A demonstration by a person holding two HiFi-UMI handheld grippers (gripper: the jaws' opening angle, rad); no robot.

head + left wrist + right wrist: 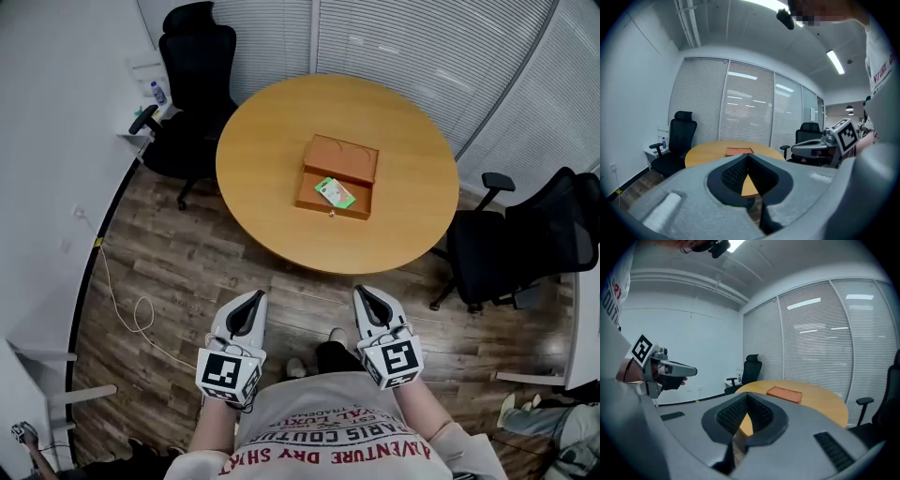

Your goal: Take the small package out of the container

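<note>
The package [335, 193] is a small green-and-white sachet lying flat and askew in the open tray of the container [343, 159], near the middle of the round table [262, 159]. By its look it is light, thin and probably a glossy film, so it will likely bend and could slip. A pinch across one raised edge or corner seems the best hold, since the flat face offers the jaws nothing to bite on. The tray walls are low, but they crowd the sachet's near side, so coming in from above looks easier.

The left gripper [259, 294] is held low in front of the person's body, well short of the table. It points forward and slightly down towards the container, with its jaws pressed together on nothing. The right gripper [362, 292] sits just beside it at the same height, roughly parallel and angled the same way. Its jaws are also closed and empty. Both are over the wooden floor, well apart from the package, so reaching has yet to begin and the jaws must spread before any grasp.
</note>
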